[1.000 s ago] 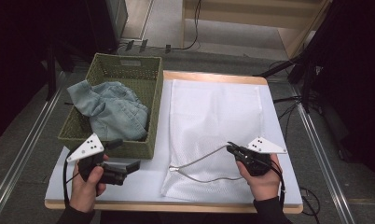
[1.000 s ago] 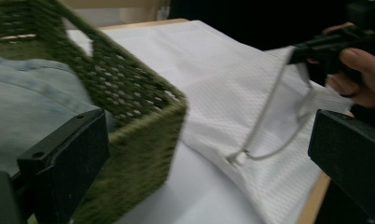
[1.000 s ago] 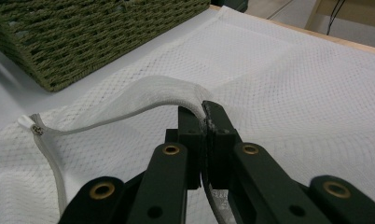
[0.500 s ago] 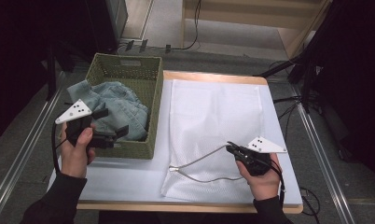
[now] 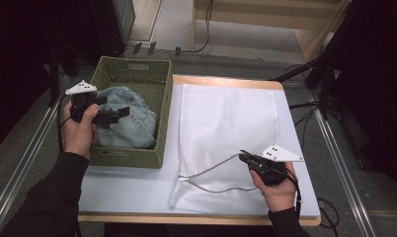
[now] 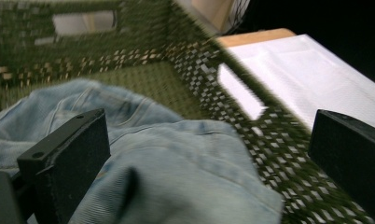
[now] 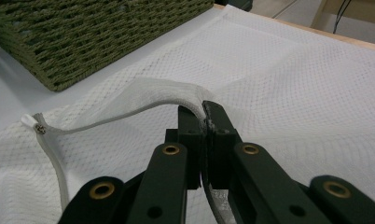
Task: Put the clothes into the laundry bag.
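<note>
Moved from surface edge to above basket (image 5: pixel 159 121): left tongs (image 5: pixel 118 114), spread wide over jeans (image 5: pixel 125 123) inside, ready to grab. Right tongs (image 5: pixel 245 157) clamped on mesh bag (image 5: pixel 226 118) rim, propping mouth open.

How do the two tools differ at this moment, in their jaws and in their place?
The left tool has its jaws wide open and empty; the right tool has its jaws shut on the edge of the white mesh bag. The left tool is over the jeans in the green basket; the right tool is low over the bag. A hand holds each one.
</note>
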A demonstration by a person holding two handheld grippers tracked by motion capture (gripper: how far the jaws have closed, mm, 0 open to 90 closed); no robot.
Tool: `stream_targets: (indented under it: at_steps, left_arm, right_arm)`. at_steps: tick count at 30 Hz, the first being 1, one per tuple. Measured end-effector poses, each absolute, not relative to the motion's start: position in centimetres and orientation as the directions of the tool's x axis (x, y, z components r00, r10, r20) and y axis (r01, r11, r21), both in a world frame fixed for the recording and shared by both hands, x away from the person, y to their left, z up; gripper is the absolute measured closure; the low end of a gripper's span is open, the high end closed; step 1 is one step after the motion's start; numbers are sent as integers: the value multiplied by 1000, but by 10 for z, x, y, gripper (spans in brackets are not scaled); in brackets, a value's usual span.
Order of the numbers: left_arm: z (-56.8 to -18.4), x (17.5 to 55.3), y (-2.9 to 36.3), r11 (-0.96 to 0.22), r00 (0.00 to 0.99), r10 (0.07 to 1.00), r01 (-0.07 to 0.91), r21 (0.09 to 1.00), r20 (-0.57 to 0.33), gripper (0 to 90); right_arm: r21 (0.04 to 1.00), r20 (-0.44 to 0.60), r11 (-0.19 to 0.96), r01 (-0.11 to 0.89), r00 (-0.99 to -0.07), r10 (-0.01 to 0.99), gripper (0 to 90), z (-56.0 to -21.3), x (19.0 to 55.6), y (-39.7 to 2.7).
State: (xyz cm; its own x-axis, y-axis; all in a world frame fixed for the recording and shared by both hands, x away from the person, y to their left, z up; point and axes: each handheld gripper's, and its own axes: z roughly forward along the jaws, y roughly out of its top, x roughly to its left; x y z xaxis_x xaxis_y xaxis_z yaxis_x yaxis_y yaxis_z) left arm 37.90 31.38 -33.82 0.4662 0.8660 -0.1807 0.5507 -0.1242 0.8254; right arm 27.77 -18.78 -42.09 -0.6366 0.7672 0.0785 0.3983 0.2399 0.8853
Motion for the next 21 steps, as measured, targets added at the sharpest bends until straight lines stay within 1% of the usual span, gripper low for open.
stream_targets:
  at_steps: [3,5,9,11,13,16,21]
  left_arm:
    - [-348,395,321,-112,414,889,609,785,-195,0]
    - [-351,401,324,-90,396,891,631,771,-220,0]
    - [-362,415,316,-140,357,912,731,667,-199,0]
    - [-367,421,312,-159,341,923,760,630,-178,0]
    - [-372,425,310,-168,338,924,780,603,-180,0]
    - [-383,434,307,-186,329,925,828,529,-190,0]
    - [-397,443,307,-208,342,903,878,431,-261,0]
  right_arm:
    - [884,78,243,400,-637,767,874,-422,278,-187]
    - [884,77,244,398,-639,766,872,-422,278,-187]
    - [884,82,240,402,-638,766,872,-422,278,-188]
    - [884,81,242,400,-640,764,872,-422,278,-187]
    - [884,80,243,400,-642,763,871,-422,278,-187]
    - [884,84,240,402,-640,764,871,-422,278,-187]
    - [884,82,241,400,-641,763,871,-422,278,-187]
